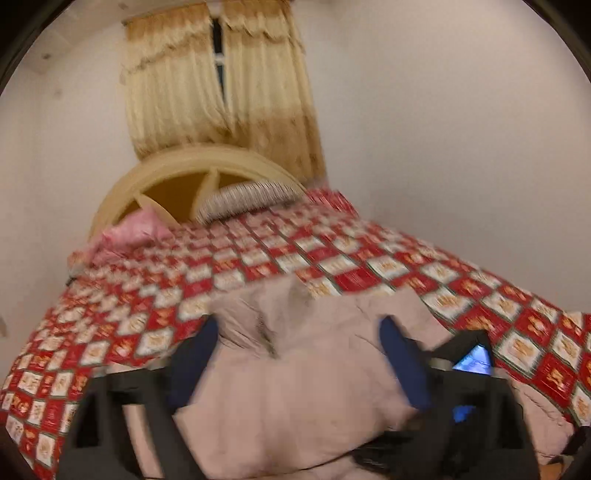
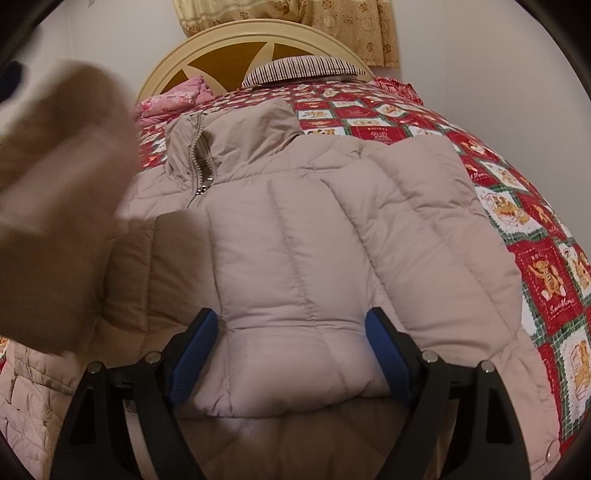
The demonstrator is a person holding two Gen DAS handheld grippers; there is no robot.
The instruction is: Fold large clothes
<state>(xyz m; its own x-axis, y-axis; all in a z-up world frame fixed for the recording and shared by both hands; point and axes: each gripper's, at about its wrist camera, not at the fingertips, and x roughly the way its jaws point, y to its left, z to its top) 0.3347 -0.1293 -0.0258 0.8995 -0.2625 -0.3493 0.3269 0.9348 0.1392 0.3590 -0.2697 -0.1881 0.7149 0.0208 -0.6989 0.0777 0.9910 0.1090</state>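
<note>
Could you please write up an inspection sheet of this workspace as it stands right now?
Surface: bed under a red patchwork cover with cartoon squares.
Job's things: beige quilted jacket spread on the cover, collar toward the headboard, zipper partly open; a blurred beige part is raised at the left of the right wrist view.
Clutter: striped pillow and pink bedding by the headboard.
Grippers: left gripper open, over the jacket; right gripper open, a bulge of jacket between its blue pads.
Cables: nothing seen.
Surroundings: cream headboard, yellow curtains, plain walls.
</note>
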